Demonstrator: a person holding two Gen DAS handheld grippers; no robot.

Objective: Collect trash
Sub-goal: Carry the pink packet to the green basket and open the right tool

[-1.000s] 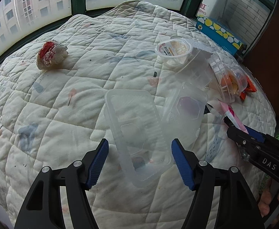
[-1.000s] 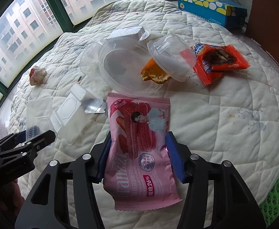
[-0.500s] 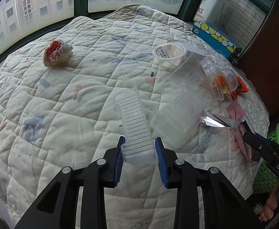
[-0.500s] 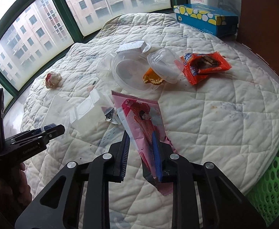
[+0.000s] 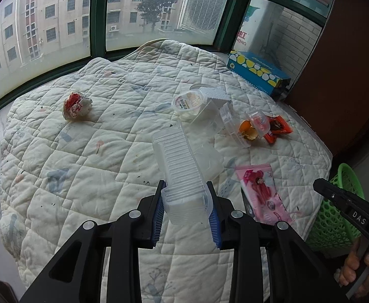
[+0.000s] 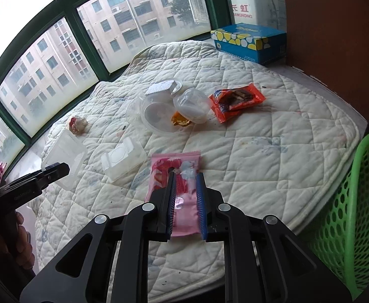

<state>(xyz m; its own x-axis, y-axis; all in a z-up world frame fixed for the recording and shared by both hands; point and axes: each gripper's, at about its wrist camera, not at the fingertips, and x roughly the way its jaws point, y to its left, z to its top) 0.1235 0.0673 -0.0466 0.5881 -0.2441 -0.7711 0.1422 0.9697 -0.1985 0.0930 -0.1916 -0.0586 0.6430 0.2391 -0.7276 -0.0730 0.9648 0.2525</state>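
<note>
Left hand-held gripper clenched on ribbed clear plastic tray; right hand-held gripper pinches pink snack wrapper. Risk: thin, slick tray buckles, slips before green basket.

- Your quilted bed fills mid-frame.
- On it: crumpled wrapper at left, orange snack packet upper right, clear round container centre.

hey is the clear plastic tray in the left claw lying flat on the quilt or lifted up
Lifted. The left claw is shut on the clear plastic tray, which tilts up and away, clear of the quilt.
</note>
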